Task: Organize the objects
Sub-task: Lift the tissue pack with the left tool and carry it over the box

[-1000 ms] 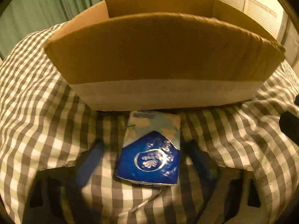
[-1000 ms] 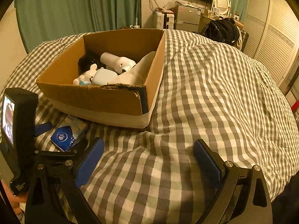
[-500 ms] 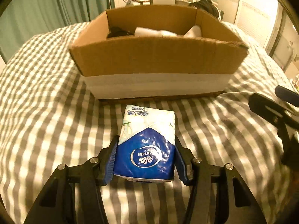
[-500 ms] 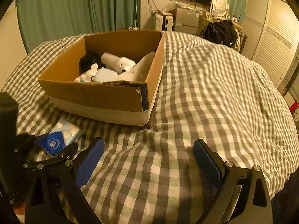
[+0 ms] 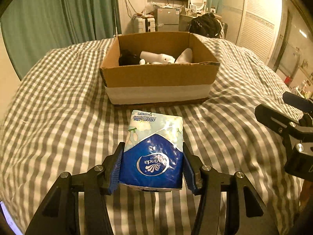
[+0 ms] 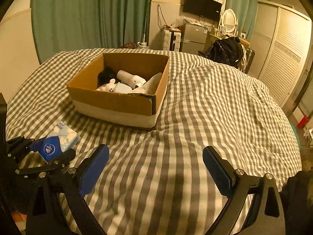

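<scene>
My left gripper is shut on a blue and white Vinda tissue pack and holds it above the checked bedspread, in front of an open cardboard box. The pack also shows in the right wrist view, held by the left gripper at the lower left. The box holds a black item, a white bottle, a small white plush toy and other white things. My right gripper is open and empty over the bed, right of the left one; it also shows in the left wrist view.
The checked bedspread covers the whole bed. Green curtains, a small fridge, a mirror, a wall TV and a black bag stand beyond the bed. Louvered closet doors are at the right.
My left gripper shut on the tissue pack, lifted it off the bed and drew back from the box. The right gripper stayed open and rose slightly.
</scene>
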Tool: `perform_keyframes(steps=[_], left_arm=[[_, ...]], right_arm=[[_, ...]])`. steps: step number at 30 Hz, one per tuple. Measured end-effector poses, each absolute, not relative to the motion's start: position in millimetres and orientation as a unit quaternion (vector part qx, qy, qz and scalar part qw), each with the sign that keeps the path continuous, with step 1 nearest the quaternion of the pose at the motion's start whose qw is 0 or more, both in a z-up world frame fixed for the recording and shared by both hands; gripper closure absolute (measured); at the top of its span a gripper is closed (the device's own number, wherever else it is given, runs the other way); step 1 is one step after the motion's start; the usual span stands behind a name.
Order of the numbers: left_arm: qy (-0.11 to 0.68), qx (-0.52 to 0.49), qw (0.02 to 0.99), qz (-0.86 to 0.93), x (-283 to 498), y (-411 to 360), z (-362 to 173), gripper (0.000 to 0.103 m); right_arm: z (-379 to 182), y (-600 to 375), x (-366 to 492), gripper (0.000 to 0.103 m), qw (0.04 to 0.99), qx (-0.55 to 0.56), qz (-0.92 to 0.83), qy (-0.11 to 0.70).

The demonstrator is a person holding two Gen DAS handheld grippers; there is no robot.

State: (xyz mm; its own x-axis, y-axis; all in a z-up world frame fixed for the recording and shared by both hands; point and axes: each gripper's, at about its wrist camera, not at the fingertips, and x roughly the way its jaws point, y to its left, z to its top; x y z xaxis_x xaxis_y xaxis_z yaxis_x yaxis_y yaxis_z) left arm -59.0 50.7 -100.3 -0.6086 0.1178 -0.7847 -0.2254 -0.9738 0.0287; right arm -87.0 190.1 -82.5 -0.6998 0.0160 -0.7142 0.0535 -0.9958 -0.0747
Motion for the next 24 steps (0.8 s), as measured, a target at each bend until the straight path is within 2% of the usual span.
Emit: perform_keyframes(steps=[11, 24], left_arm=[[0.042, -0.373, 0.099, 0.921, -37, 33, -40, 0.048], [0.056, -0.309, 0.101, 0.944, -93, 38, 39, 0.048]], right_arm=[[-45, 187, -46, 0.006, 0.023, 0.352, -0.934, 0.058], [36, 176, -84, 0.006, 0.063, 0.29, -0.953, 0.056]])
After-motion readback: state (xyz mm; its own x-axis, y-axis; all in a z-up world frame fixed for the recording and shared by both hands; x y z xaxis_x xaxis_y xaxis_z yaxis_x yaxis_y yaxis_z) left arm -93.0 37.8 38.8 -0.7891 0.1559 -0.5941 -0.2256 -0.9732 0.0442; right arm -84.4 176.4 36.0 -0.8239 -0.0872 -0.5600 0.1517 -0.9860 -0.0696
